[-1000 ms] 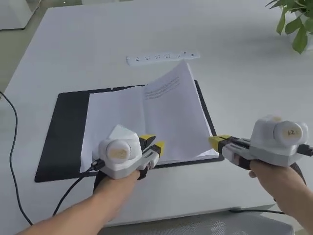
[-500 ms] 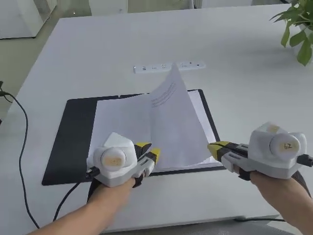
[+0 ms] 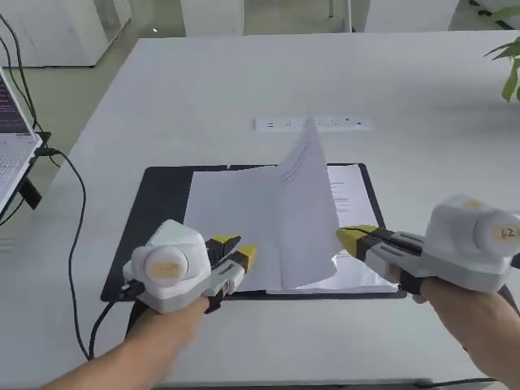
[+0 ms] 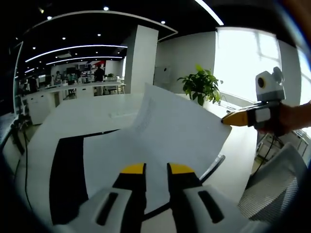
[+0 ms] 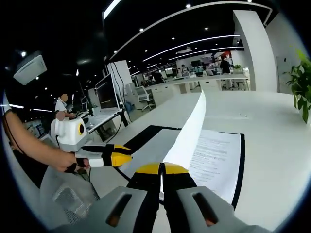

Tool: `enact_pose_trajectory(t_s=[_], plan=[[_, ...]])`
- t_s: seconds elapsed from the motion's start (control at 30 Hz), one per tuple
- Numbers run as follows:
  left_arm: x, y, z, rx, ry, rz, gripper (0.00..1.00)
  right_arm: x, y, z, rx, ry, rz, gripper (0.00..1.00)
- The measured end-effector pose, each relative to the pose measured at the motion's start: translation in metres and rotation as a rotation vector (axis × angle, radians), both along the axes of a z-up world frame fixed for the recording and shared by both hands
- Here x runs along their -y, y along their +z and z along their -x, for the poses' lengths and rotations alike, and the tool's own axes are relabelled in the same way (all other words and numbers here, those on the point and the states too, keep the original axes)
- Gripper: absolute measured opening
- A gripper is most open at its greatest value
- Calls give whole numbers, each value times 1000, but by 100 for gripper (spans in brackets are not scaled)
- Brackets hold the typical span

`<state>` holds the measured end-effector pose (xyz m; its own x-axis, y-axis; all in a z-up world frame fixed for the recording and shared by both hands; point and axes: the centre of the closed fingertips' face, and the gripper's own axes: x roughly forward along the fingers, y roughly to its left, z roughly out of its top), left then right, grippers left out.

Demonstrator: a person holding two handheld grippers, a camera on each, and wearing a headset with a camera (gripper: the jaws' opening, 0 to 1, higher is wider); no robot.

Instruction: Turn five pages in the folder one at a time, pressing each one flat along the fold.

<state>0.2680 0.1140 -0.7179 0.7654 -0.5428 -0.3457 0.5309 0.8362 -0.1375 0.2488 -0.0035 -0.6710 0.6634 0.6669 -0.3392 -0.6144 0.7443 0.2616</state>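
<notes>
- Black folder (image 3: 158, 219) lies open mid-worktop (image 3: 203, 81), with a power strip (image 3: 313, 124) just past it at 12 o'clock.
- Right claw (image 3: 351, 236) is at the folder's 4 o'clock, clenched on the lower corner of one page (image 3: 305, 203), which stands nearly upright (a bit curved).
- Left claw (image 3: 234, 250) is at 7 o'clock, jaws slightly apart, gripping nothing.

We've got a white power strip (image 3: 313, 124) lying on the white desk (image 3: 203, 81), a black cable (image 3: 79, 252) snaking down the left, a laptop (image 3: 12, 158) beyond, and plant leaves (image 3: 512, 69) far right.
</notes>
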Motion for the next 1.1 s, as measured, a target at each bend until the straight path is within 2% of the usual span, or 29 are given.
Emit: enact_pose_trajectory(t_s=[0.23, 0.53, 0.9, 1.1], plan=[[-34, 5, 4, 7, 47, 2, 15, -40, 9, -1, 7, 64, -27, 0], [-73, 13, 8, 16, 95, 15, 16, -89, 11, -2, 3, 135, -55, 0], [-113, 18, 14, 20, 146, 24, 16, -142, -10, -11, -52, 190, -67, 0], [-132, 12, 21, 4, 175, 31, 15, -169, -26, -14, -91, 223, -60, 0]])
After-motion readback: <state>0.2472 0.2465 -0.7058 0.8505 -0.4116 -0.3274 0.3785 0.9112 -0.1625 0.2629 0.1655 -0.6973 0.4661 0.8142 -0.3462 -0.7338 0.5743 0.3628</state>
